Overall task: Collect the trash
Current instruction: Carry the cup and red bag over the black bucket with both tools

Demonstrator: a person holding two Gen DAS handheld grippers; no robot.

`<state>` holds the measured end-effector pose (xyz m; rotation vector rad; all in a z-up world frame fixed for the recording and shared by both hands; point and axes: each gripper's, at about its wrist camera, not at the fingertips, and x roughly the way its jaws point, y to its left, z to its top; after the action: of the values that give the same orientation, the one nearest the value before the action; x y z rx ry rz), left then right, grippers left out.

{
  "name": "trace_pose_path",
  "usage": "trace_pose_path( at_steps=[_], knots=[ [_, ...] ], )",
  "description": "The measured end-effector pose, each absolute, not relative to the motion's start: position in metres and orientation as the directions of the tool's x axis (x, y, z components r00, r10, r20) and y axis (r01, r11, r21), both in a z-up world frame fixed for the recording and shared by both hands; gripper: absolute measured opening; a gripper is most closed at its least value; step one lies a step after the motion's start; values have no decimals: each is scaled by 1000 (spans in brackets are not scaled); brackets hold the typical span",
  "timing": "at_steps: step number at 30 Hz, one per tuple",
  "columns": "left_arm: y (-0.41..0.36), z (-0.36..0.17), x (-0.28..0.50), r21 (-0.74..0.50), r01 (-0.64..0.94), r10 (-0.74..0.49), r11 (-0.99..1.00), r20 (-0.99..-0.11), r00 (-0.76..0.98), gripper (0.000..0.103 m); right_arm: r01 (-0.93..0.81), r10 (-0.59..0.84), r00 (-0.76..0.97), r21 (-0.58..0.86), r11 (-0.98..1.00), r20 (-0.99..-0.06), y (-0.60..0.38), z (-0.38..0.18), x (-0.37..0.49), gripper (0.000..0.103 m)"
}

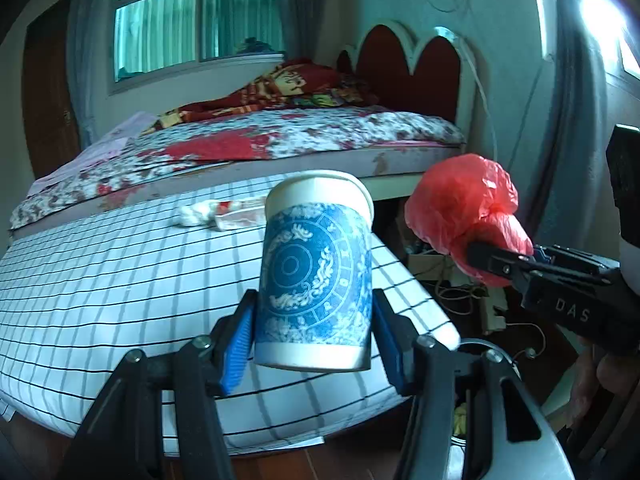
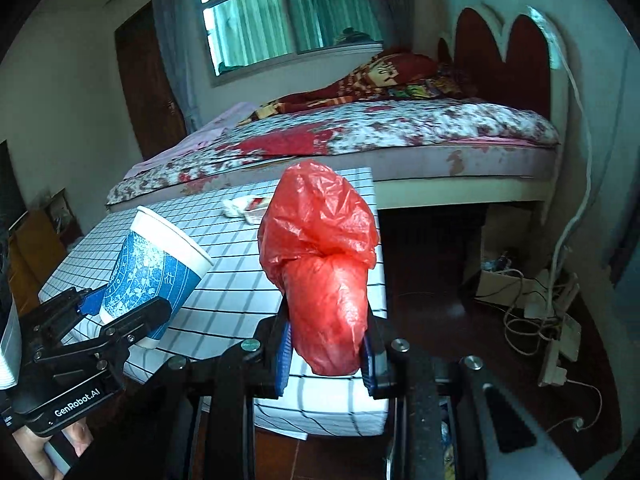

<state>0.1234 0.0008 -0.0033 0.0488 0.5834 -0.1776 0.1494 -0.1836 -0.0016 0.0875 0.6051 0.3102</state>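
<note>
Checked bench (image 1: 100,272) across lower left w/ 2 scraps left at frame centre: white tissue wad (image 1: 194,213), clear wrapper (image 1: 244,216). 1 red plastic bag (image 2: 324,264), soft, crushable, prob. light, clamped low in right hand-held gripper (image 2: 326,350). 1 paper cup (image 1: 316,272), thin-walled, pinched near base by left hand-held gripper (image 1: 314,340); gentle squeeze advised.

table: gridded cloth (image 2: 240,280) mostly bare, open to approach from the near edge | obstacle: white wad (image 1: 194,213) and wrapper (image 1: 242,216) at the far side, touching | behind: bed (image 2: 400,136) walls off the far edge | right: floor gap holds cables and power strip (image 2: 556,344) | grippers near, apart
</note>
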Motion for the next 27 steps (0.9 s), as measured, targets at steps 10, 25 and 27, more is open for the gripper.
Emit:
trace_pose_path(
  at_steps=[10,25,27],
  knots=[
    [-54,-18,116,-17,307,-260,952,-574,776,56,-173,225,793,146,974,-566,-240,-19,122,29],
    [-140,-60,102,-41,491,-395,870,-653,646,56,-29,89,735,100,995,-672,-324,-73,84,29],
    [-149,-67,101,-42,507,-402,861,-666,628,56,-16,80,725,99,995,-684,-332,-80,80,29]
  ],
)
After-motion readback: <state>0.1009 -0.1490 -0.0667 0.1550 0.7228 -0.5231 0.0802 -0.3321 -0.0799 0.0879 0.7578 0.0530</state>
